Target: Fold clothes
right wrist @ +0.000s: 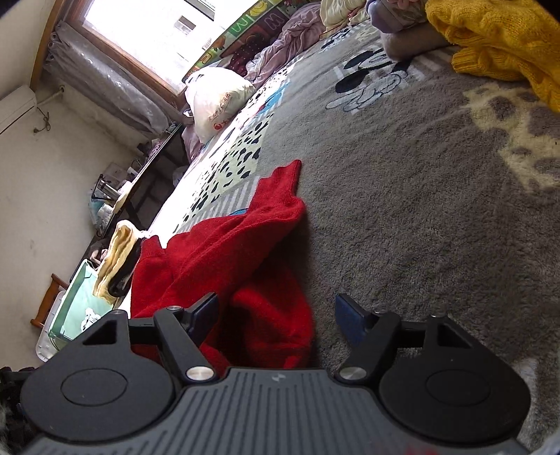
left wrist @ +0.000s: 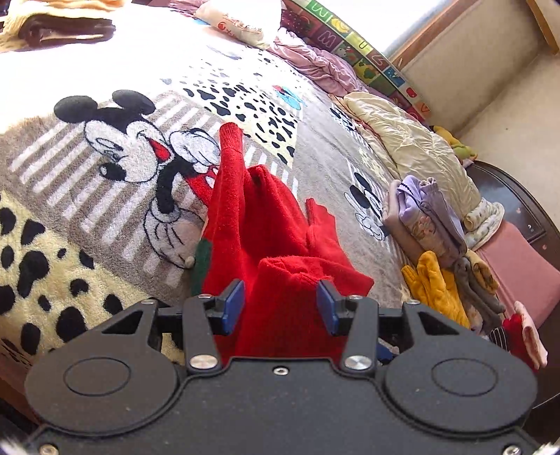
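Left wrist view
Left gripper: I see my black two-finger left gripper (left wrist: 280, 306) with its blue pads (left wrist: 233, 305) spread wide apart; fabric sits in the gap, but neither pad presses it, so it holds nothing.
Garment: the crumpled red knitted sweater (left wrist: 280, 238) lies heaped on the bed just ahead of the fingers, one sleeve stretched away toward the far side, a dark green patch at its left edge.
Surface: a plush cartoon-mouse blanket (left wrist: 105, 168) in grey, cream and black spots covers the bed under the sweater.
Right of bed: a folded stack of lilac and beige clothes (left wrist: 423, 220) sits near the edge, a mustard-yellow knitted garment (left wrist: 434, 283) just in front of it, and a cream quilted bundle (left wrist: 413, 147) behind.

Right wrist view
Right gripper: my black right gripper (right wrist: 276, 316) is also fully parted; the left pad (right wrist: 206, 311) overlaps the red sweater's edge, the right pad stands over bare blanket. I cannot see any cloth pinched.
Garment: the red sweater (right wrist: 224, 252) lies bunched on the grey pile to the left of centre, its sleeve pointing away from me.
Surroundings: the mustard-yellow garment (right wrist: 497, 42) lies at the upper right, well apart from the sweater; a white plastic bag with red print (right wrist: 217, 94) rests at the bed's far end below a bright window (right wrist: 154, 31).
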`<state>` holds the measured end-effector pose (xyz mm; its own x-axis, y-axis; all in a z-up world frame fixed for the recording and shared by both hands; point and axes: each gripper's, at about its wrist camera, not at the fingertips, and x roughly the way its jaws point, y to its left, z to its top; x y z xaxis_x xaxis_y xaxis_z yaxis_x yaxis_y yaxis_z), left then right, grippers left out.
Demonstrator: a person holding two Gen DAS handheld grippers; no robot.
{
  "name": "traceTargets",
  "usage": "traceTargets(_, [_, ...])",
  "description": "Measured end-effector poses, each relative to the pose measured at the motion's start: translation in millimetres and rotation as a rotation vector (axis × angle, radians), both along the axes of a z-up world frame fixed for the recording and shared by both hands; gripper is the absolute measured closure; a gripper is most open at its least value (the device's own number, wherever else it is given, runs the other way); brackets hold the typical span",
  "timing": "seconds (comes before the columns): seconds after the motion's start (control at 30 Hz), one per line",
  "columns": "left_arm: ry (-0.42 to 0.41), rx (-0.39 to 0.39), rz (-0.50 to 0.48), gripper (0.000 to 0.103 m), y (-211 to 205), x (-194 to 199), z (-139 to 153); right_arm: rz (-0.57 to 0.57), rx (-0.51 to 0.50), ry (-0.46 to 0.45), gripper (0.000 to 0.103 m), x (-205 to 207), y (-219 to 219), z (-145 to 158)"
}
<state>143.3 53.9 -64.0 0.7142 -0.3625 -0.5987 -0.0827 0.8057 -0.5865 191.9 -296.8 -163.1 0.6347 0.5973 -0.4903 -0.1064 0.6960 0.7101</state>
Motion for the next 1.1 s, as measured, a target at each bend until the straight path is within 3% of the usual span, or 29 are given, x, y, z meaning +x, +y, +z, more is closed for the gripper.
traceTargets(0.1, [-0.046, 0.08, -0.023, 0.059, -10, 6, 13, 0.014, 0.011, 0.02, 0.031, -7, 0, -2])
traceTargets(0.27, [0.063, 0.075, -0.035, 0.059, -16, 25, 2, 0.024, 0.075, 0.078, 0.035, -15, -6, -9])
traceTargets(0.43, [0.149, -0.027, 0.007, 0.063, -9, 33, -19, 0.045, 0.175, 0.123, 0.042, -19, -7, -17])
traceTargets(0.47, [0.158, -0.05, 0.017, 0.071, -7, 32, -22, 0.053, 0.194, 0.131, 0.044, -20, -5, -19])
traceTargets(0.53, [0.163, -0.086, 0.027, 0.073, -1, 25, -25, 0.061, 0.219, 0.143, 0.051, -24, -3, -23])
traceTargets(0.63, [0.105, -0.16, 0.053, 0.073, 9, 14, -21, 0.064, 0.26, 0.162, 0.058, -30, -1, -27])
traceTargets(0.67, [0.074, -0.143, 0.038, 0.073, 9, 12, -15, 0.064, 0.267, 0.164, 0.059, -33, -1, -28])
traceTargets(0.73, [0.0, -0.065, -0.021, 0.07, 3, 12, 0, 0.066, 0.274, 0.164, 0.061, -37, -1, -28])
traceTargets(0.77, [-0.04, -0.01, -0.071, 0.062, -3, 13, 8, 0.07, 0.277, 0.165, 0.063, -40, 0, -28])
traceTargets(0.9, [-0.188, 0.261, -0.424, 0.039, -38, 15, 23, 0.076, 0.278, 0.17, 0.067, -50, 0, -27])
traceTargets(1.03, [-0.288, 0.63, -0.642, 0.039, -71, 12, 17, 0.056, 0.277, 0.173, 0.067, -61, -5, -26])
traceTargets(1.1, [-0.305, 0.648, -0.73, 0.039, -75, 13, 13, 0.046, 0.277, 0.17, 0.067, -65, -8, -26])
